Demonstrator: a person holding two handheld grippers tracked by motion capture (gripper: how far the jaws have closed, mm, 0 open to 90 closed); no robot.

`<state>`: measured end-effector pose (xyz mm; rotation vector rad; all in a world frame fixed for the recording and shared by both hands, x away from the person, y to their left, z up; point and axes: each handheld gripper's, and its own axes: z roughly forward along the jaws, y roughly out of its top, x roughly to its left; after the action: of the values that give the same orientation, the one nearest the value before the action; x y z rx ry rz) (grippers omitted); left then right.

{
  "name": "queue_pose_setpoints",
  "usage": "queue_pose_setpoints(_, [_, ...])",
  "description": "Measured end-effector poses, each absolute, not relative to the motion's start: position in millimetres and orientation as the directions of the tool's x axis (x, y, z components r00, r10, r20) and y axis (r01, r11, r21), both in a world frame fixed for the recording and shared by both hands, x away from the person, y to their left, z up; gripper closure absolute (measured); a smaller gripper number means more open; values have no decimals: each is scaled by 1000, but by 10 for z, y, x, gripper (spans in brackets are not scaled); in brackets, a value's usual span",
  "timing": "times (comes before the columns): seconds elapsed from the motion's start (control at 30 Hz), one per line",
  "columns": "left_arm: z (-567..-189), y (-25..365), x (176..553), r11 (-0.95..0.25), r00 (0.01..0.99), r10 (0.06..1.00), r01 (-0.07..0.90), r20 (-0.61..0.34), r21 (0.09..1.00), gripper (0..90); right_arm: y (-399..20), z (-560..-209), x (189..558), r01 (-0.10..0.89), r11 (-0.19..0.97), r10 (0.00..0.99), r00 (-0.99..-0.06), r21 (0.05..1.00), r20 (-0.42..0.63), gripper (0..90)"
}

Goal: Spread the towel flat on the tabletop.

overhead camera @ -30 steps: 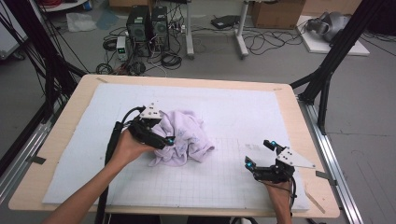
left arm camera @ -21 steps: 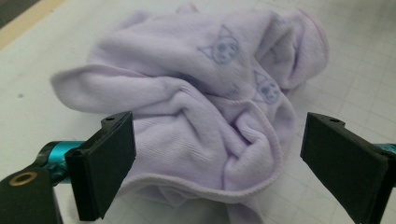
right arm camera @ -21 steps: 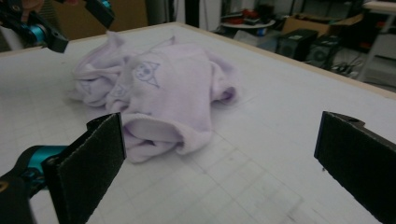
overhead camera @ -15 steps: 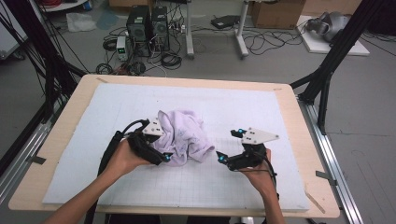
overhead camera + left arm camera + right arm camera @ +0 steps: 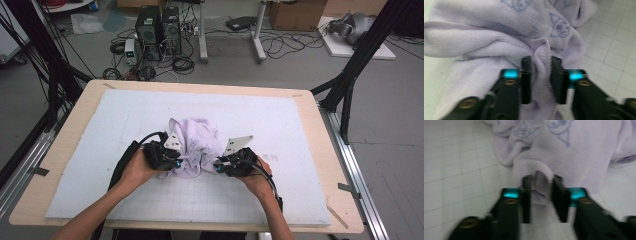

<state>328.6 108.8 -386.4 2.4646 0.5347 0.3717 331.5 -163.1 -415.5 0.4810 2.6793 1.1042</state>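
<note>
I have the crumpled lilac towel (image 5: 194, 147) pinched from both sides, and it lies bunched near the middle of the white gridded mat (image 5: 300, 130) on the wooden table (image 5: 75, 105), just ahead of my 2 hands. My left gripper (image 5: 176, 164) has just been closing, and in the left gripper view its 2 black jaws are clamped on a fold of the hemmed edge (image 5: 541, 53), the cloth puckering up between them. My right gripper (image 5: 218, 167) has also just been closing; in the right gripper view a small tuck of towel (image 5: 540, 178) stands pressed between its jaws, with the printed cartoon faces (image 5: 560, 127) beyond. So I judge the step in hand to be the grasp itself: 2 holds taken on the near side of the heap, before any spreading or lifting. The next move, as I read it, calls for raising both grips a little and drawing them apart so the bundle opens out, keeping the pull even. I cannot tell whether either hold sits on a true corner or only on a mid-edge fold; if it is a fold, the cloth may stay twisted and I would need to re-grip. The right hold looks shallow, so a sharp tug could slip it free.
</note>
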Motion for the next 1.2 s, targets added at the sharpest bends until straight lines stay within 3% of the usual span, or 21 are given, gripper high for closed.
queue_pose_setpoints(0.07, [-3850,1127,3303,-730,874,472,311,119,608,837,-1685,-4110,3343,232,629,385,-922,742,-38,843])
queue_pose_setpoints(0.4, [-3640,1568,3403,-590,797,601,396,55,703,851,-2138,-3755,3407,281,496,508,-861,822,-12,860])
queue_pose_setpoints(0.87, [-3497,2417,3569,-427,657,754,494,-4,758,852,-2624,-3445,3498,328,438,633,-773,837,-29,865])
queue_pose_setpoints(1.1, [-3501,2404,3714,-417,651,759,495,-7,762,853,-2573,-3452,3606,339,441,642,-766,831,-29,865])
queue_pose_setpoints(1.2, [-3485,2385,3857,-397,627,779,490,2,777,852,-2518,-3405,3753,345,398,720,-691,850,-57,868])
